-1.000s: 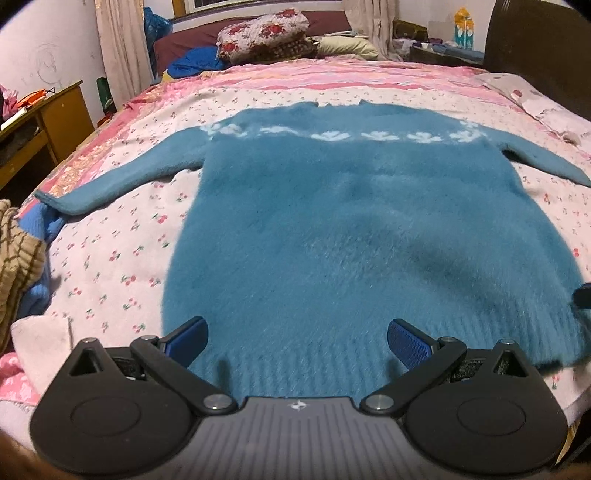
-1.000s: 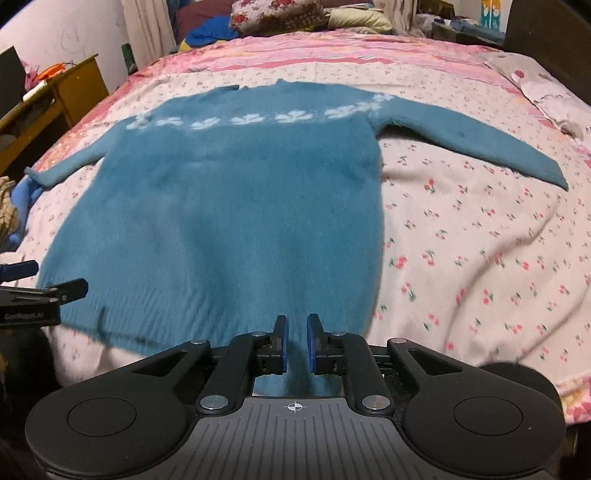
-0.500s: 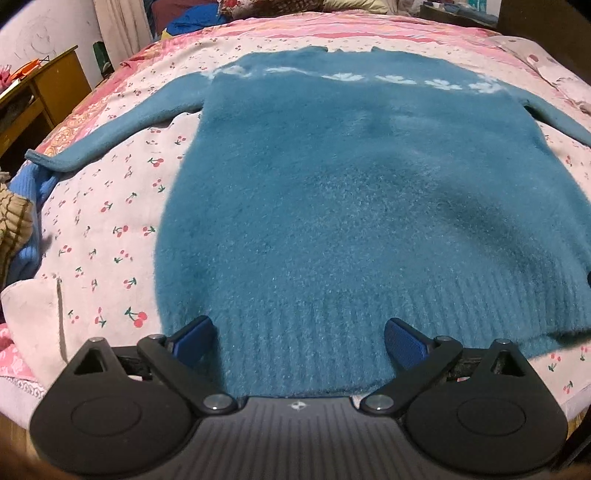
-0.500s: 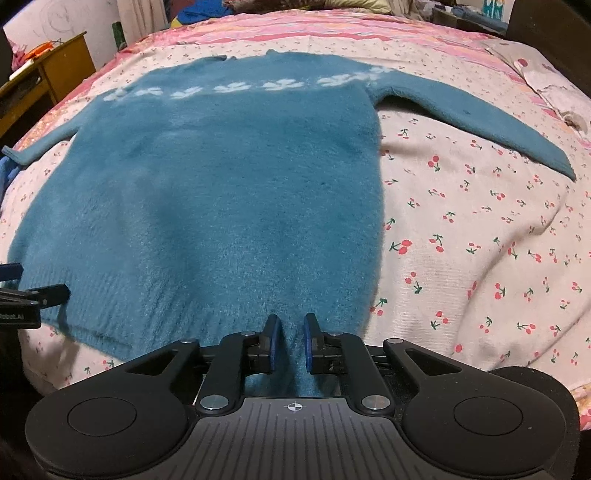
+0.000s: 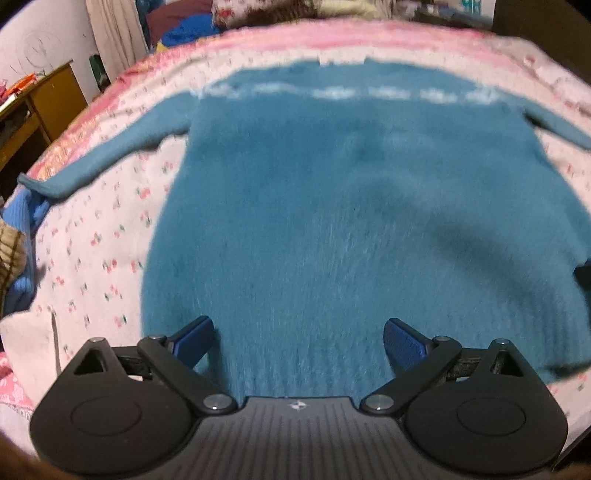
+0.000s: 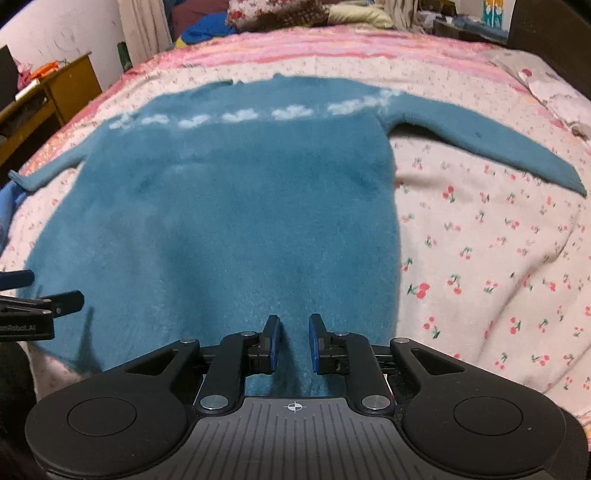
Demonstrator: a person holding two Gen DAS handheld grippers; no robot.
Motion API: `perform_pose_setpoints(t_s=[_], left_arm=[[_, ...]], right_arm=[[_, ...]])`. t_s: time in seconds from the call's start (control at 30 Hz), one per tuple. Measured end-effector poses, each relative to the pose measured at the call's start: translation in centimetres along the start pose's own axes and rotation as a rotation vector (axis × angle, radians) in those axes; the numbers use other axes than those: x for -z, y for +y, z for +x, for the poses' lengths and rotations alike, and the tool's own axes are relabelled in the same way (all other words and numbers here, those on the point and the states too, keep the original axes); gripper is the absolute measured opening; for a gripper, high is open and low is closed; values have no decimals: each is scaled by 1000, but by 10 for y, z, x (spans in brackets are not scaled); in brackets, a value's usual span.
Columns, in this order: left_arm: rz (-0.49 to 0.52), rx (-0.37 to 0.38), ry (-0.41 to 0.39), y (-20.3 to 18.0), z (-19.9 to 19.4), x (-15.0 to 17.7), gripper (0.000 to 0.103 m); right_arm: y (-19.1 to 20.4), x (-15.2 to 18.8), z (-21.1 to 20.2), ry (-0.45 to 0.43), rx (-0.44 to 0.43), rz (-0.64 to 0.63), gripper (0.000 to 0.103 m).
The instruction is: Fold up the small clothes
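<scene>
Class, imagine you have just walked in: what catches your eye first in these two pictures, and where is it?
A fluffy teal sweater with a band of white flowers lies flat, sleeves spread, across the cherry-print pink bedspread. Near its hem, the left tongs gape wide, while the right tongs leave only a narrow gap.

You are in a home bedroom: a bed [image 6: 480,258] with cherry-print sheet lies beyond your fingers, pillows [image 6: 277,14] farthest, a wooden desk [image 6: 55,92] left.
</scene>
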State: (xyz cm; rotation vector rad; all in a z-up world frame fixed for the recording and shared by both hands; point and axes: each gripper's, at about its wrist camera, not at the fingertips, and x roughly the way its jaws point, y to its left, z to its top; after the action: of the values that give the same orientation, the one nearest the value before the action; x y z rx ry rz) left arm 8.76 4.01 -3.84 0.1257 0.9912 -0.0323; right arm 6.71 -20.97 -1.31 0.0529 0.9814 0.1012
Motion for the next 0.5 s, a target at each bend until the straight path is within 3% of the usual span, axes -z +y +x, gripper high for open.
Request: perform_pose_setpoints(t_s=[0.37, 0.5], left_arm=[[1, 38, -36, -16, -2, -24, 103], [47, 57, -22, -36, 8, -36, 103]], right_arm=[[-21, -16, 0, -33, -76, 102, 16], [-26, -21, 11, -32, -48, 87, 17]])
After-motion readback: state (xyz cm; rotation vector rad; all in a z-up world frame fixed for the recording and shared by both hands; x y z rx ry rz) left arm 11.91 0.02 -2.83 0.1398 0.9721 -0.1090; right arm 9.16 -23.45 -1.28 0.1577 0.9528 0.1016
